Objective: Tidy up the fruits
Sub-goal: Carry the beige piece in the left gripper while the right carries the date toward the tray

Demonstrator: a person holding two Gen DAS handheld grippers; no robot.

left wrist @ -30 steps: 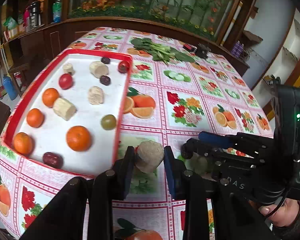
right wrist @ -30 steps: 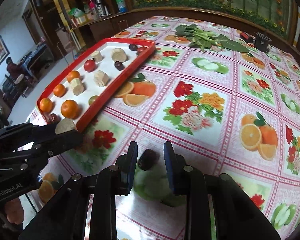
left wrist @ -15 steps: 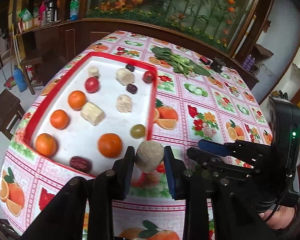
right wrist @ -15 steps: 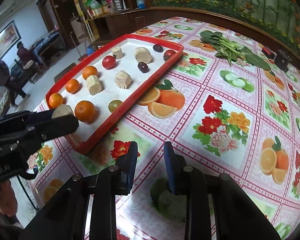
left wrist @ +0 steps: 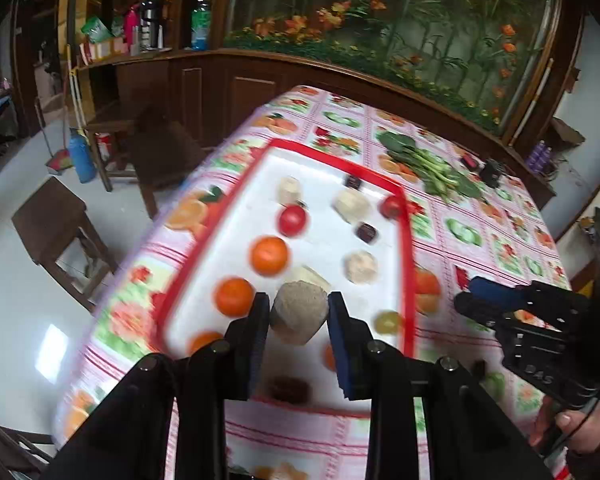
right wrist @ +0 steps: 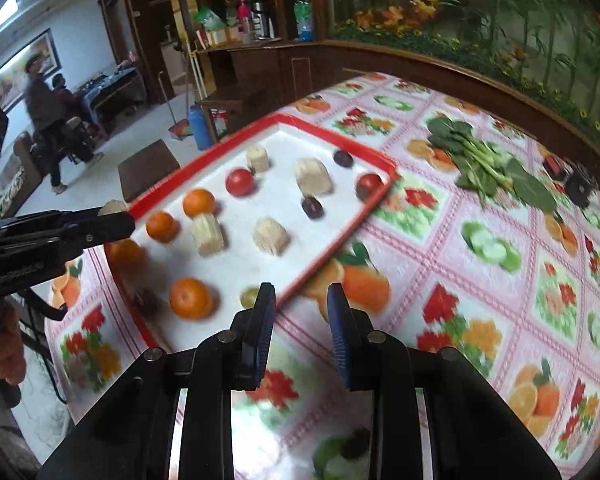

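Observation:
My left gripper is shut on a beige sugarcane chunk and holds it above the near part of the red-rimmed white tray. The tray holds oranges, tomatoes, dark dates, a green fruit and other sugarcane chunks. My right gripper is open and empty, above the tablecloth by the tray's near right rim. A dark date lies on the cloth below it. The left gripper also shows in the right wrist view.
Leafy greens and a small black device lie at the table's far side. Wooden stools stand on the floor left of the table. A wooden cabinet runs along the back wall. People stand far left.
My left gripper has carried the sugarcane chunk from the tablecloth to above the tray. My right gripper has risen from the dark date, leaving it on the cloth, and moved toward the tray.

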